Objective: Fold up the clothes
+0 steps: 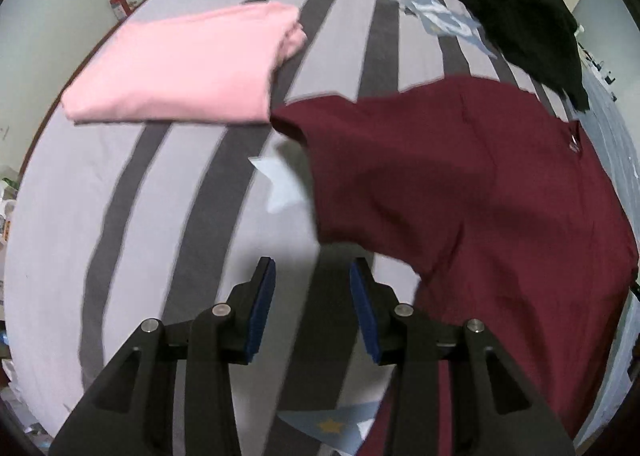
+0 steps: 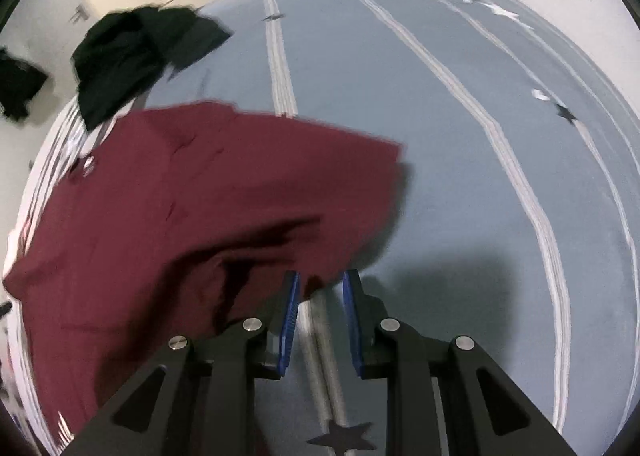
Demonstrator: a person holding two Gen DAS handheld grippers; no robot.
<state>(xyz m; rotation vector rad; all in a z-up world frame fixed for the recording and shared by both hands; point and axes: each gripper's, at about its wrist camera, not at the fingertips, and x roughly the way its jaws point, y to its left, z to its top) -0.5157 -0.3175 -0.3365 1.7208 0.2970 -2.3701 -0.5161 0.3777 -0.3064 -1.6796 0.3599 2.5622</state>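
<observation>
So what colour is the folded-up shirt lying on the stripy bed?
Pink. The folded pink shirt shows best in the left wrist view, on the grey-striped bed cover.

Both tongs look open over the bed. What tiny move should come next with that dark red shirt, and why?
Probably close the right tongs on the red shirt edge lying between them. The left tongs are open over bare sheet, and the shirt is still unfolded, unlike the pink one.

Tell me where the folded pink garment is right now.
In the left wrist view, the folded pink garment lies on the striped bed cover at upper left, its near corner beside the maroon shirt. The right wrist view does not show it.
</observation>
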